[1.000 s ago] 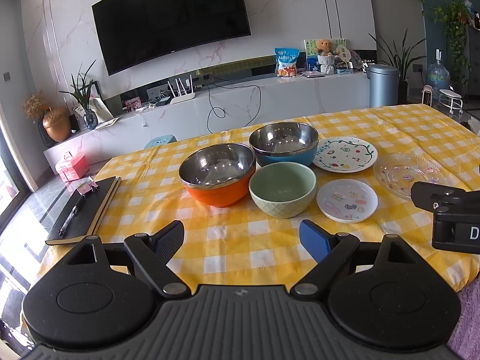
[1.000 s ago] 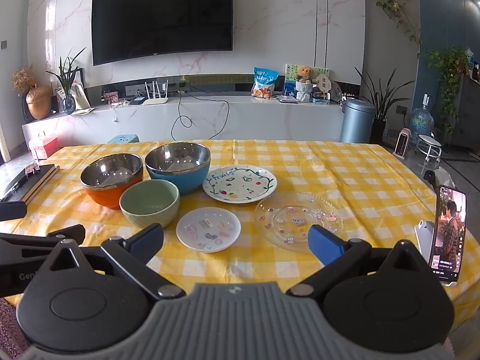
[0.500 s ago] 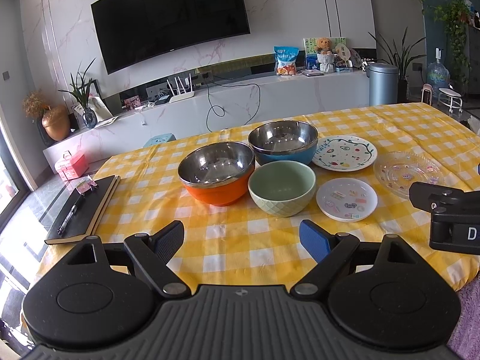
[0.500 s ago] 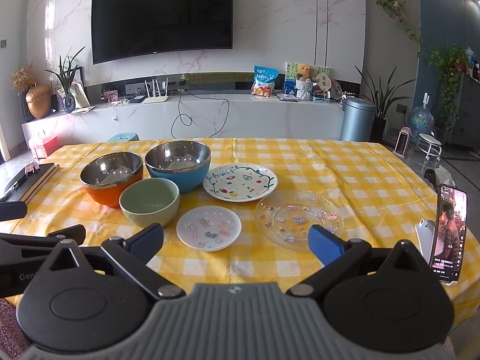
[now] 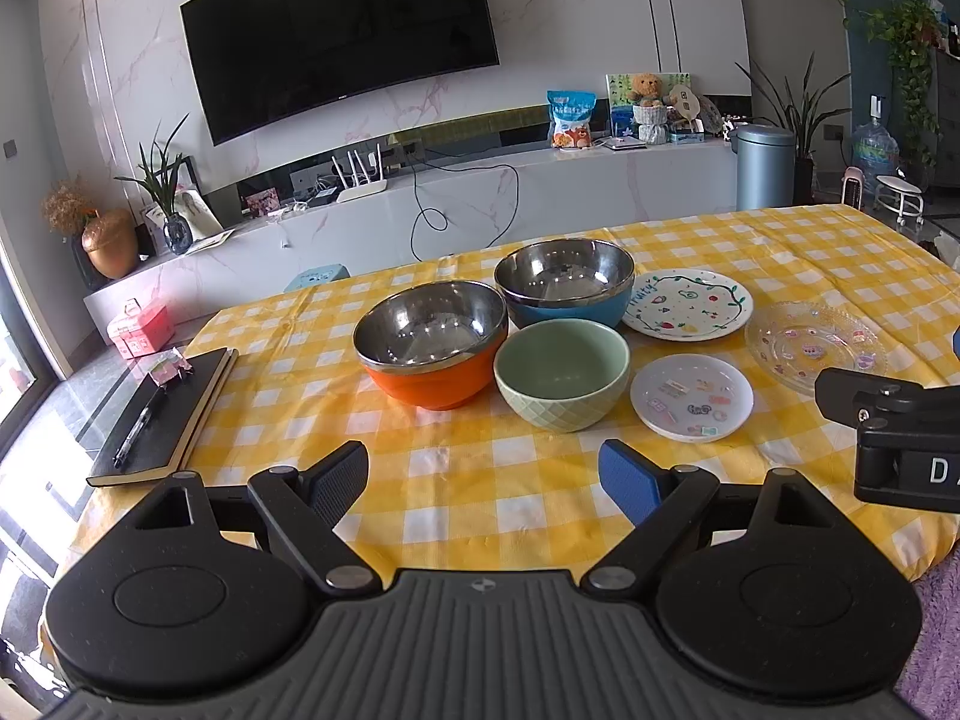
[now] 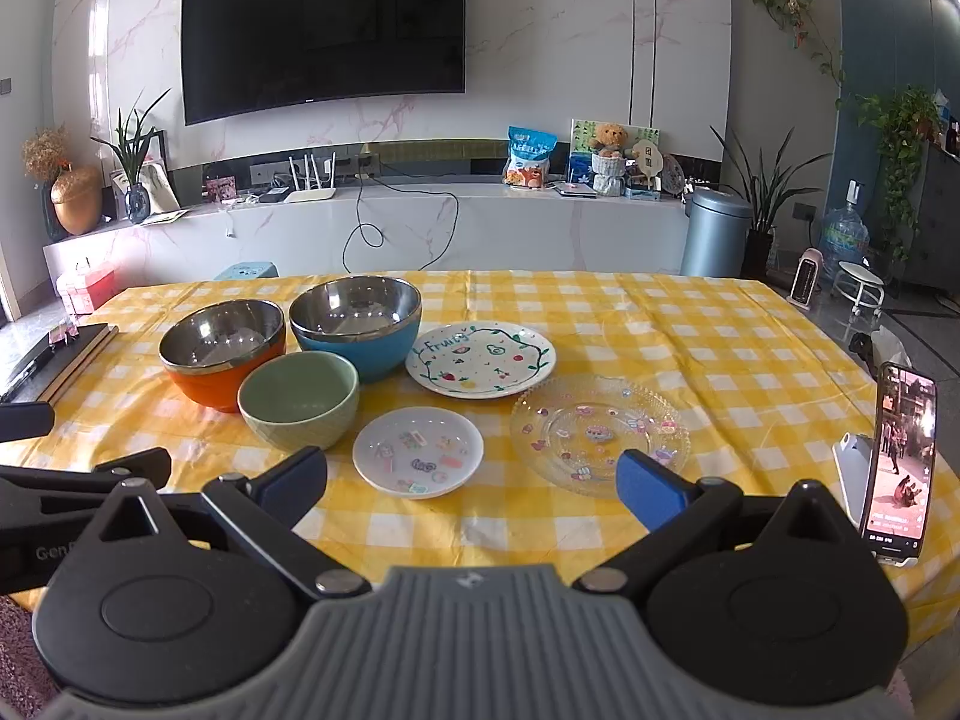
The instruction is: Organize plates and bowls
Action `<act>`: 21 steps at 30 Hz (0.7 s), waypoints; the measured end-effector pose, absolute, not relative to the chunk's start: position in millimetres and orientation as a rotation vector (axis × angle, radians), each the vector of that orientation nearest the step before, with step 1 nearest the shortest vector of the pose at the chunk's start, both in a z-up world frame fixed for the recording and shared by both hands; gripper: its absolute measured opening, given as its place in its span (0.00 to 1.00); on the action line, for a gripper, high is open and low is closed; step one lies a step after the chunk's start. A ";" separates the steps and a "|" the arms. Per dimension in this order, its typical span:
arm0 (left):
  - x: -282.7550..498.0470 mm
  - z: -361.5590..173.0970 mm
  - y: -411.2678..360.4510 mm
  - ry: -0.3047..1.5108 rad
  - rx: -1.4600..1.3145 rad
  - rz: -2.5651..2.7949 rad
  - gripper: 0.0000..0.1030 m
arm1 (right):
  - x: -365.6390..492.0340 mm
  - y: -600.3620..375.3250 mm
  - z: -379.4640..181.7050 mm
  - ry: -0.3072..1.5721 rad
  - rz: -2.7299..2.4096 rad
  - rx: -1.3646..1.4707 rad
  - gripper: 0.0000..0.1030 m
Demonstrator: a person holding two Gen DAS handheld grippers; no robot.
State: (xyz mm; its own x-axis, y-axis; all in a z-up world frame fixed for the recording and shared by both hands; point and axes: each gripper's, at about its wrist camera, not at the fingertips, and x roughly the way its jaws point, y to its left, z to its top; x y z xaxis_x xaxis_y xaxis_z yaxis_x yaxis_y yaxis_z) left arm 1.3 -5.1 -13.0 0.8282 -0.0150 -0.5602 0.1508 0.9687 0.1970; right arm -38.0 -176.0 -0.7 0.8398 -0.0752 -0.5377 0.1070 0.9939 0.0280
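Observation:
On the yellow checked tablecloth (image 5: 468, 498) stand an orange bowl (image 5: 433, 343), a blue bowl (image 5: 564, 282) and a green bowl (image 5: 562, 373), close together. To their right lie a white fruit-pattern plate (image 5: 687, 303), a small white sticker plate (image 5: 691, 397) and a clear glass plate (image 5: 813, 345). My left gripper (image 5: 485, 477) is open and empty above the near table edge. My right gripper (image 6: 471, 483) is open and empty, just in front of the small plate (image 6: 418, 450) and glass plate (image 6: 600, 432). The bowls show in the right wrist view: orange (image 6: 222, 354), blue (image 6: 355, 324), green (image 6: 298, 399).
A black notebook with a pen (image 5: 162, 414) lies at the table's left edge. A phone on a stand (image 6: 897, 462) stands at the right front corner. The right gripper's body (image 5: 900, 438) shows at the left view's right edge. A TV console lies behind the table.
Both views have barely shifted; the bowls sit very slightly higher in the left view. Both grippers stay open and nothing on the table has moved.

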 end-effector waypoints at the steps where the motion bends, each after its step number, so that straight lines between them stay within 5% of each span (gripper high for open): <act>1: 1.5 -12.8 -5.1 0.590 0.239 -0.089 0.99 | -38.0 -175.9 -0.8 0.566 -0.096 0.057 0.98; 17: 4.0 -19.1 3.9 0.617 0.158 -0.110 0.98 | -35.7 -180.9 -8.5 0.583 -0.077 0.128 0.97; 21: 9.5 -20.0 9.7 0.640 0.108 -0.139 0.85 | -31.8 -179.1 -14.4 0.587 -0.069 0.120 0.97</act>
